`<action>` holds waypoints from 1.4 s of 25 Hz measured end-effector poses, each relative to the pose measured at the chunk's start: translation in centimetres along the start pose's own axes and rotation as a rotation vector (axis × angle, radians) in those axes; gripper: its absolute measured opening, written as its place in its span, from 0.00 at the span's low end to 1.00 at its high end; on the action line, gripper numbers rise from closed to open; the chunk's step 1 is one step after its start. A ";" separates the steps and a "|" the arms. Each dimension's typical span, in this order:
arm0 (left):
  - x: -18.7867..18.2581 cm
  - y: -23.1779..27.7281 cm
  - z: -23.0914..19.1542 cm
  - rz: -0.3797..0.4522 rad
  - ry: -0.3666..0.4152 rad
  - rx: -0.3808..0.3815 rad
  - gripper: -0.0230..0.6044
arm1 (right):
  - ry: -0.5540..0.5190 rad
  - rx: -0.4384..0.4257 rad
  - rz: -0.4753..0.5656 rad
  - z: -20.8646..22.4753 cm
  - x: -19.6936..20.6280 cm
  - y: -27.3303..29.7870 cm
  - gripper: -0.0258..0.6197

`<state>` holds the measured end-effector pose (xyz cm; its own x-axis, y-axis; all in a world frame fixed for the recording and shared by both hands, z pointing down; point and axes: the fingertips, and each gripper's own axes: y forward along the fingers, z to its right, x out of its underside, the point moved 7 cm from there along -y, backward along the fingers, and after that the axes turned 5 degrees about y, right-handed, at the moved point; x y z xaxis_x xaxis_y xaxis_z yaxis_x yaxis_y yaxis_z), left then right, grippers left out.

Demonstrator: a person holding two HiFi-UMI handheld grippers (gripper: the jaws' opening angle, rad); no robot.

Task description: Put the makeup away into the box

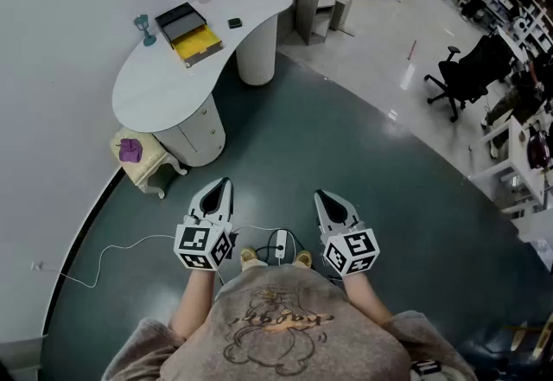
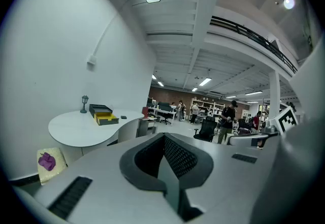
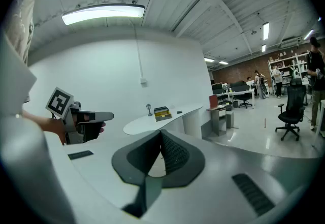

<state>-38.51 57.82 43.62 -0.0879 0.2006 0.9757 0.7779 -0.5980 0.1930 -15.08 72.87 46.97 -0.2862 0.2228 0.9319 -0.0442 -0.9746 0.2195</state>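
Observation:
The box [image 1: 190, 32], black with a yellow tray, lies open on the white curved table [image 1: 164, 90], far ahead of me. It also shows in the left gripper view as the box [image 2: 104, 115] and in the right gripper view as the box [image 3: 162, 113]. A small dark makeup item [image 1: 235, 23] sits on the table to its right. I stand on the dark floor, well short of the table. My left gripper [image 1: 225, 183] and right gripper [image 1: 320, 194] are held side by side at waist height. Both are shut and hold nothing, as the left gripper [image 2: 164, 136] and right gripper [image 3: 161, 132] views confirm.
A small teal lamp figure [image 1: 143, 28] stands left of the box. A cream stool [image 1: 143, 159] with a purple thing on it sits beside the table's base. A white cable [image 1: 130, 245] runs across the floor. A cabinet [image 1: 315, 8] and office chairs [image 1: 462, 77] stand further right.

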 end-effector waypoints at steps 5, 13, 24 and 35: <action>0.0 0.9 -0.9 0.001 0.002 -0.004 0.07 | 0.001 -0.012 -0.003 0.1 -0.2 1.6 0.04; -0.1 1.5 -3.6 0.004 0.004 0.012 0.07 | -0.001 -0.012 -0.020 -1.3 -0.3 4.7 0.04; 1.1 1.8 -9.0 -0.010 -0.004 0.072 0.07 | 0.015 0.042 -0.013 -5.4 1.8 8.4 0.04; 0.3 4.5 -11.3 0.014 0.003 0.064 0.07 | 0.025 0.067 0.006 -4.2 1.0 11.3 0.04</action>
<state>-42.08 46.48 45.98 -0.0781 0.1899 0.9787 0.8174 -0.5498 0.1720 -19.89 61.98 49.16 -0.3105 0.2160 0.9257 0.0212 -0.9720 0.2339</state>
